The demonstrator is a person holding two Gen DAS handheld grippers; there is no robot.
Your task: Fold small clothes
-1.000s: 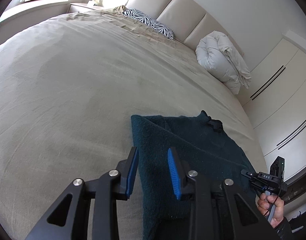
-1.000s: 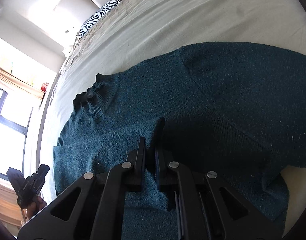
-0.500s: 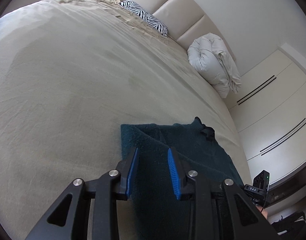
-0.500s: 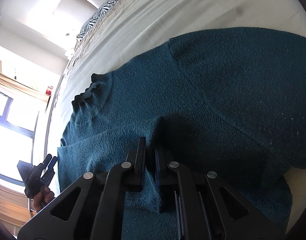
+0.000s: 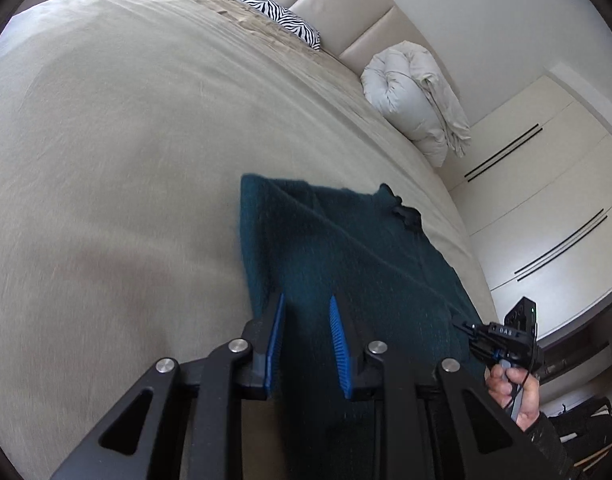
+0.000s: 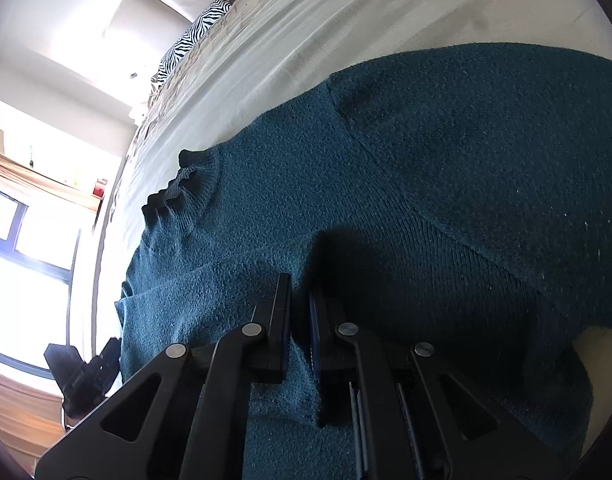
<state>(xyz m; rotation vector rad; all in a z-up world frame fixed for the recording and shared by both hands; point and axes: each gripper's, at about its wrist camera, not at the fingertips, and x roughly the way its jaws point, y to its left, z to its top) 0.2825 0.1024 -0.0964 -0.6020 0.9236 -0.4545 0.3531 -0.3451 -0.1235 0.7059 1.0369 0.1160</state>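
— Where's the sweater?
— The teal sweater (image 5: 326,248) lies flat on the beige bed (image 5: 118,152), centre to lower right of the left view.
— The left gripper (image 5: 306,312)?
— Its jaws have just been closing, parted above the cloth, pinching nothing.
— The right gripper (image 6: 300,292)?
— Clamped on a raised fold, bottom centre of its view.

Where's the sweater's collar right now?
In the right wrist view the ribbed collar of the teal sweater lies left of centre on the beige bedspread, pointing toward the zebra-print pillow and headboard.
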